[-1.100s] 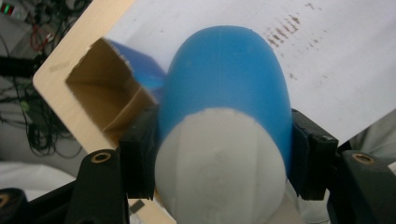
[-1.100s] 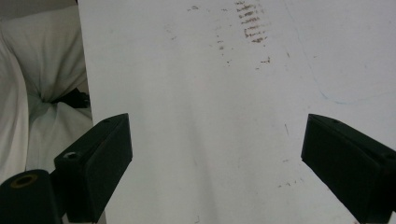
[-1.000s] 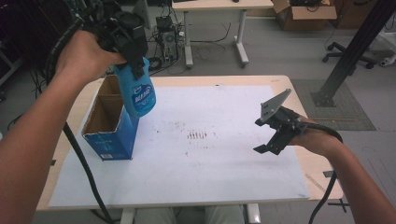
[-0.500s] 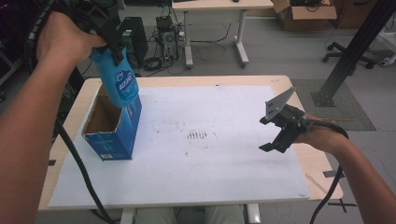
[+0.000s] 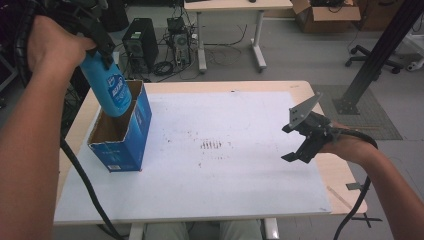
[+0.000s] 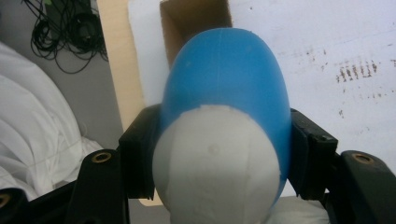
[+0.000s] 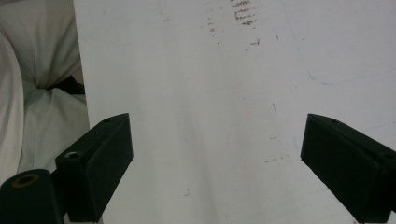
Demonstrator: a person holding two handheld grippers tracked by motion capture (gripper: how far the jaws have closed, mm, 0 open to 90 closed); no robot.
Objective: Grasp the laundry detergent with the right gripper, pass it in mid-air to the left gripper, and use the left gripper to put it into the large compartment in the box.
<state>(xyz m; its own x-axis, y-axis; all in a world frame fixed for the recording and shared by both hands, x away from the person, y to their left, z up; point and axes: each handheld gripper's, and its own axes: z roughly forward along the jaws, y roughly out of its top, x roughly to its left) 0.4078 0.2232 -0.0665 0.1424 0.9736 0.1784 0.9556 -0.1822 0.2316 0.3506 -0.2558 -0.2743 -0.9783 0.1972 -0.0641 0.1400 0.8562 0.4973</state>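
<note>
A blue bottle (image 5: 113,93) with a pale cap hangs tilted at the upper left, its lower end at the open top of a blue cardboard box (image 5: 127,142). My left gripper (image 5: 102,54) is shut on the bottle near its cap end. In the left gripper view the bottle (image 6: 226,79) sits between the jaws of the left gripper (image 6: 219,154), with the box opening (image 6: 196,18) beyond it. My right gripper (image 5: 287,144) hovers open over the right part of the white sheet (image 5: 225,115). In its own view the right gripper (image 7: 217,158) holds nothing.
The white sheet covers a wooden table (image 5: 345,185) and has dark smudges (image 5: 212,145) at its middle. Behind the table stand a computer tower (image 5: 135,45), desks and floor cables. A black post (image 5: 380,50) rises at the right.
My left gripper has carried the bottle leftward and slightly down, from over the box's right side to its open top. The right gripper has drifted slightly right.
</note>
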